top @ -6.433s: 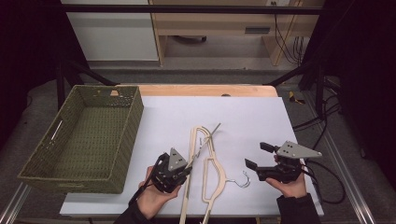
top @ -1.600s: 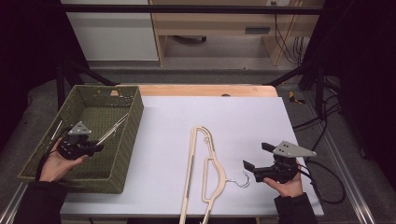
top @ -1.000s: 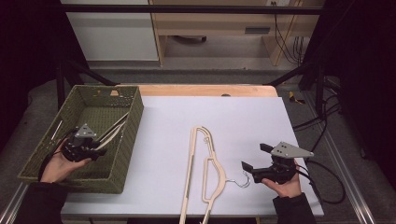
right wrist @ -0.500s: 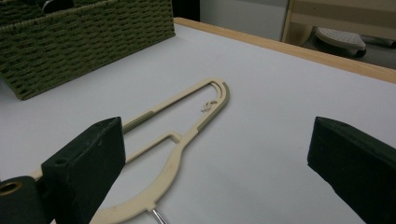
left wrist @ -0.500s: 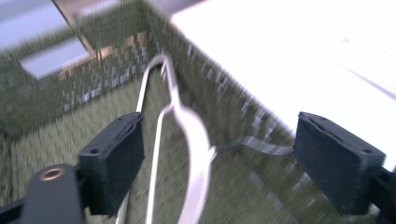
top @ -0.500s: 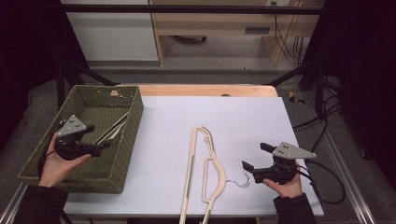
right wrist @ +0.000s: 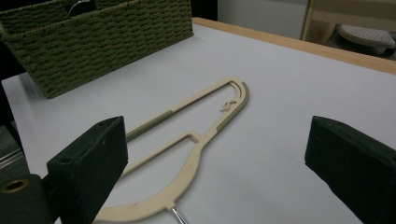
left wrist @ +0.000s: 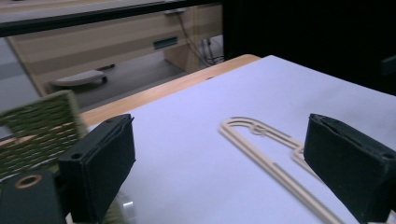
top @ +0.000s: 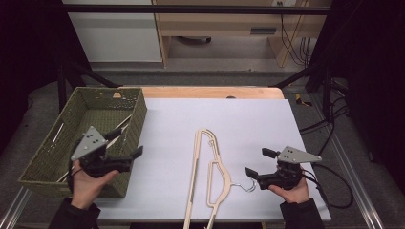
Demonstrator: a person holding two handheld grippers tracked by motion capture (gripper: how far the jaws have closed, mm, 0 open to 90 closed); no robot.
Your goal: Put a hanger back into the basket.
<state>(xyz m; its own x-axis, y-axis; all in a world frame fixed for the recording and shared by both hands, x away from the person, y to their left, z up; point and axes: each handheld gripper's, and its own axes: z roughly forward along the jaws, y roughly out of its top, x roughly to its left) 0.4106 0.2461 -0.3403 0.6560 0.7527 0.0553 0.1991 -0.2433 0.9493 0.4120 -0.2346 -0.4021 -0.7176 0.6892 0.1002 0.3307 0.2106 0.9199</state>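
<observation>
A beige hanger [top: 195, 176] lies flat on the white table sheet, its metal hook [top: 243, 186] close to my right gripper [top: 259, 162], which is open and empty. The right gripper view looks over the hanger [right wrist: 196, 140] between wide jaws [right wrist: 219, 149]. My left gripper [top: 125, 143] hovers over the right wall of the green woven basket [top: 136, 124], pointing at the table. Its jaws have just been opening and nothing is between them [left wrist: 224, 140]. A second hanger [top: 122, 126] rests inside the basket, partly hidden by the left gripper.
The basket [right wrist: 102, 42] takes up the table's left side. A wooden strip [top: 210, 92] runs along the far edge of the sheet. Black cables [top: 334, 186] trail off the right edge by my right hand. Dark frame bars stand around the table.
My left gripper has released the hanger in the basket, opened, risen and moved right to the basket's right wall. The right gripper has kept still.
</observation>
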